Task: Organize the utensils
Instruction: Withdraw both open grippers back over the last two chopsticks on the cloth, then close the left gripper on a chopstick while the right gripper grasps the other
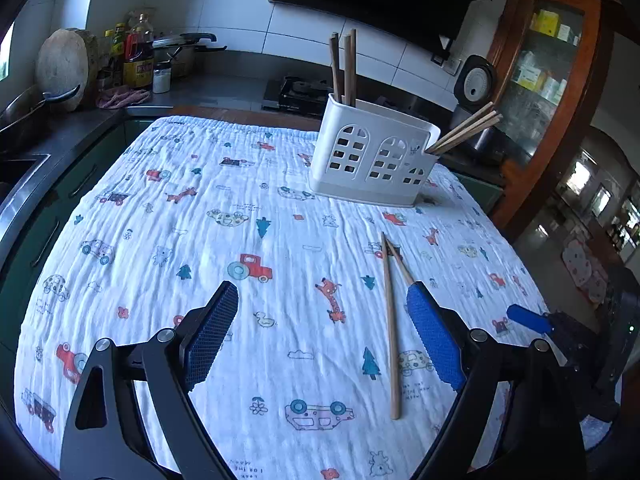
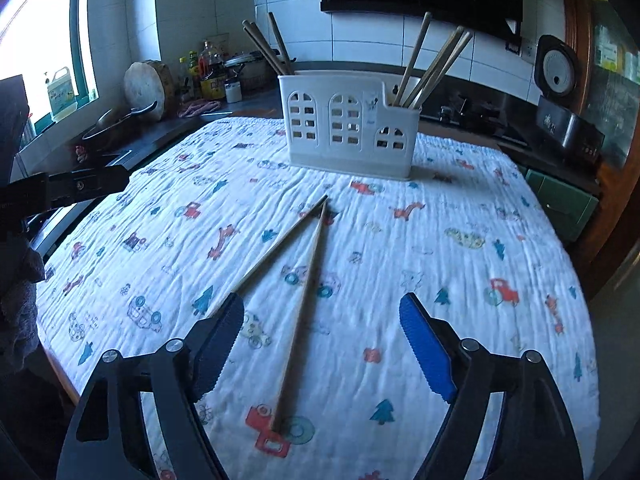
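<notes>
On the far left of the left wrist view, a dark counter (image 1: 64, 128) carried bottles (image 1: 138, 60), a round wooden block (image 1: 62, 64) and a pot (image 1: 180, 50). The desk wore a white cloth (image 1: 200, 220) printed with cars, trees and giraffes. The left tool (image 1: 322, 312) stood wide over it — nothing between its blue pads (image 1: 210, 336), which touched no utensil. Just inside its right-hand pad, at about five o'clock from the picture's centre, lay two loose chopsticks (image 1: 390, 320), their far tips meeting in a narrow V; one ran partly behind that pad. At about one o'clock stood the white utensil holder (image 1: 372, 160), upright on the cloth, with chopsticks standing in its left end and others leaning out of its right end. At three o'clock, by the cloth's edge, a blue fingertip of the right tool showed.

In the right wrist view, the left tool's black body (image 2: 72, 188) reached in at nine o'clock. The right tool (image 2: 322, 316) also stood wide, holding nothing. The two chopsticks (image 2: 308, 276) lay between its fingers and just ahead, one passing under the left pad (image 2: 220, 344); whether it touched, I could not tell. The holder (image 2: 348, 124) stood at twelve o'clock — well apart from the loose pair.
</notes>
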The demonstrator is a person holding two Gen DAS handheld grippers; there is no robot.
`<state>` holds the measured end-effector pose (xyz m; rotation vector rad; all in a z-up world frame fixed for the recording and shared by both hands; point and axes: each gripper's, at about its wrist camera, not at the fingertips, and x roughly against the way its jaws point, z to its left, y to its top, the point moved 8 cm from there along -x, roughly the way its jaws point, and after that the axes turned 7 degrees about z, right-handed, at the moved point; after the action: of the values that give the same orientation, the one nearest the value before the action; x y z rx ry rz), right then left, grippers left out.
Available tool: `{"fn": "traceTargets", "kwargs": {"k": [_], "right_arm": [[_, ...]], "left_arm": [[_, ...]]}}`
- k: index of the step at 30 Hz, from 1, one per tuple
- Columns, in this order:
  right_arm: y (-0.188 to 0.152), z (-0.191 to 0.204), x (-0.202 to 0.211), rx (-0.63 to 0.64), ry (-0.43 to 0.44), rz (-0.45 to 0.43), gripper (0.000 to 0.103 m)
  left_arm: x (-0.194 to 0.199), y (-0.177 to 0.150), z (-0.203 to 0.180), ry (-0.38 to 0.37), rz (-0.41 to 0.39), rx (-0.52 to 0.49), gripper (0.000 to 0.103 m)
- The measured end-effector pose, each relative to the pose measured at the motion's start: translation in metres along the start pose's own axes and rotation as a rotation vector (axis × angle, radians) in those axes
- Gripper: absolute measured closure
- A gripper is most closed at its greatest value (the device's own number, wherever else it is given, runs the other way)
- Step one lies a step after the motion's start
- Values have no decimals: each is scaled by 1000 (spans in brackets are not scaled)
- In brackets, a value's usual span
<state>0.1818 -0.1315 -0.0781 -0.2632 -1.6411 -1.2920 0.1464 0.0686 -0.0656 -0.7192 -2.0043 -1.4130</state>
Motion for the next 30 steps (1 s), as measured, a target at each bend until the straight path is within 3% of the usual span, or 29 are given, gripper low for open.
{"fn": "traceTargets", "kwargs": {"k": [7, 12, 25, 30], "right_arm": [[-20, 16, -20, -35, 56, 62, 58], [-28, 21, -31, -50, 63, 93, 74], [-31, 16, -45, -66, 27, 128, 91], [-31, 15, -47, -61, 3, 132, 93]], "left_arm": [[2, -7, 9, 6, 1, 17, 17], [0, -12, 10, 4, 11, 20, 18], [-6, -21, 6, 8, 28, 3, 19], [-8, -23, 2, 8, 34, -6, 19]]}}
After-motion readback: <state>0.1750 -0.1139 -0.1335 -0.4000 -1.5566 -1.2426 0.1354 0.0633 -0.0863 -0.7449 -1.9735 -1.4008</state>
